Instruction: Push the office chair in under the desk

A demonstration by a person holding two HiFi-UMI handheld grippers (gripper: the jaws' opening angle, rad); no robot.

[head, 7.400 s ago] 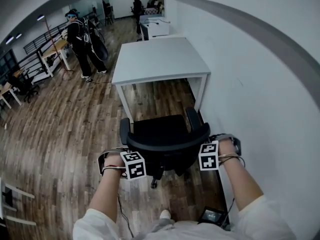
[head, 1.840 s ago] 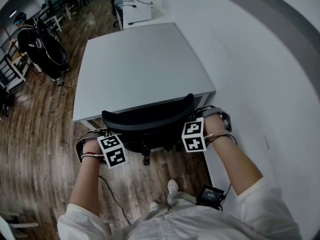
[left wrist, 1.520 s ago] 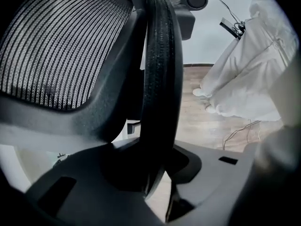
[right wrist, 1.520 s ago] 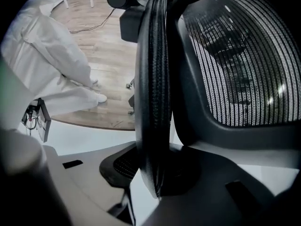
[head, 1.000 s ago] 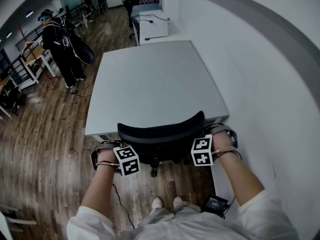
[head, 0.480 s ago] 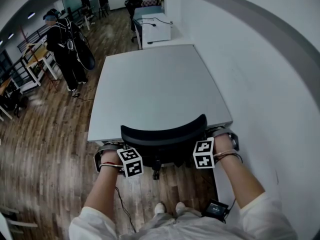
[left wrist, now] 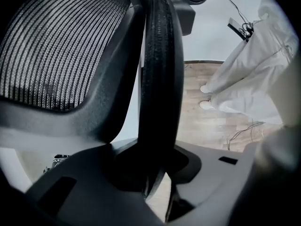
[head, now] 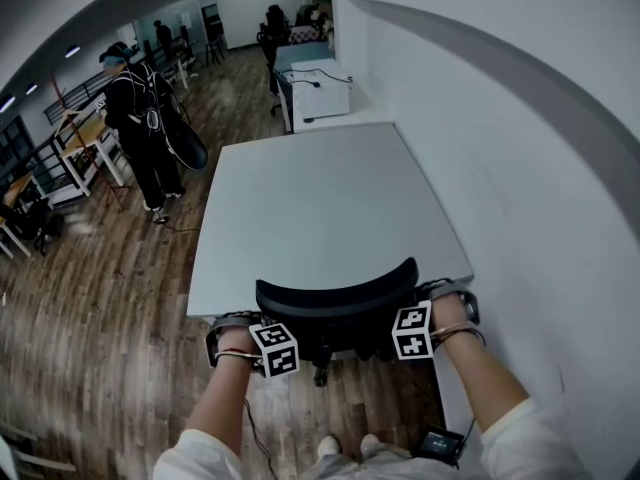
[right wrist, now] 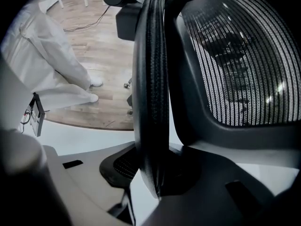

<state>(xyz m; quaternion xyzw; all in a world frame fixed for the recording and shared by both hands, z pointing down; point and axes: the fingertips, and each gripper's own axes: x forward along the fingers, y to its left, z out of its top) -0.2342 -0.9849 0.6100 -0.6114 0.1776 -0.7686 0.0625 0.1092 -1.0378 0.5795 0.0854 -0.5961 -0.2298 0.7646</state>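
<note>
The black office chair's backrest (head: 335, 293) stands against the near edge of the white desk (head: 320, 193); its seat is hidden beneath the top. My left gripper (head: 258, 320) grips the backrest's left side. My right gripper (head: 420, 306) grips its right side. In the left gripper view the ribbed black rim (left wrist: 157, 79) runs down between the jaws of the gripper (left wrist: 150, 175), with the mesh (left wrist: 56, 46) to the left. The right gripper view shows the same rim (right wrist: 150, 79) clamped in the gripper (right wrist: 155, 173), with the mesh (right wrist: 235, 60) to the right.
A white wall (head: 520, 168) runs along the desk's right side. A person in dark clothes (head: 150, 118) stands on the wooden floor (head: 100, 288) at the far left. A second desk (head: 320, 86) lies beyond. A small black device (head: 440, 444) on a cable hangs by my right side.
The chair has rolled forward with both grippers on it. Its seat and armrests, in full view several seconds ago, are now under the desk. The backrest has closed on the desk edge.
</note>
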